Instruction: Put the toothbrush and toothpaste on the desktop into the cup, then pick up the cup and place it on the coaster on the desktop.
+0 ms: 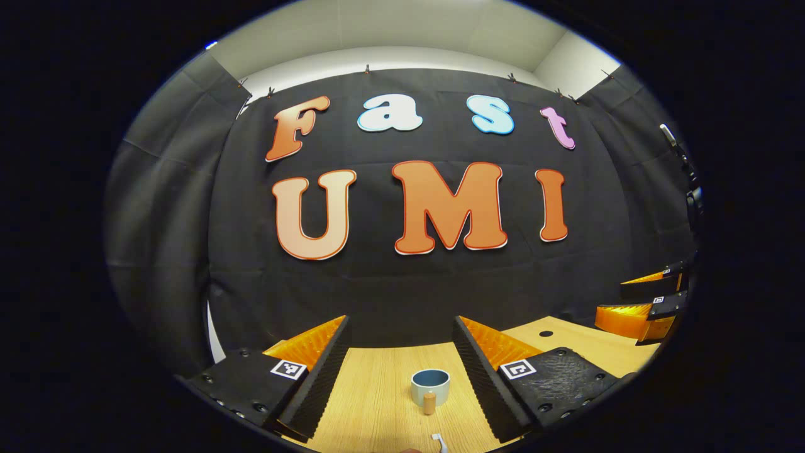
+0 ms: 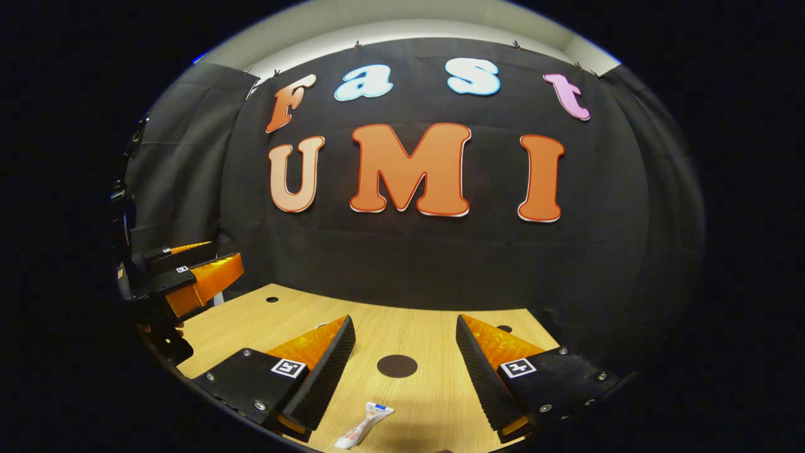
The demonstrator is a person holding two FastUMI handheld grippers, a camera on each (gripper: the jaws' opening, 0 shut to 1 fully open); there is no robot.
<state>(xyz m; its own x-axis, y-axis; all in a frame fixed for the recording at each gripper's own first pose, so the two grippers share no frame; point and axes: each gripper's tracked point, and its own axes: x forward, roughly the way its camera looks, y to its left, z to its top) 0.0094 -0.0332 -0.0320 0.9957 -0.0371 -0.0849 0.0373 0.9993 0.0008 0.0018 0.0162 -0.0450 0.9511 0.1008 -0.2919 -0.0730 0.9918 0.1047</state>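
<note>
A blue-grey cup (image 1: 431, 385) with a wooden handle stands upright on the wooden desktop (image 1: 371, 402), between and just beyond my left gripper's (image 1: 401, 324) open fingers. A small white object (image 1: 438, 440) lies at the bottom edge in front of the cup; too little of it is visible to name it. In the right gripper view a white toothpaste tube (image 2: 363, 426) lies flat near the bottom, and a dark round coaster (image 2: 397, 365) sits farther out. My right gripper (image 2: 405, 321) is open above them with nothing between its fingers.
The other gripper (image 1: 648, 302) hangs at the far right of the left gripper view, and the left one (image 2: 188, 274) at the far left of the right gripper view. Small round holes (image 2: 272, 299) mark the desktop. The black cloth wall (image 2: 440, 264) closes the back.
</note>
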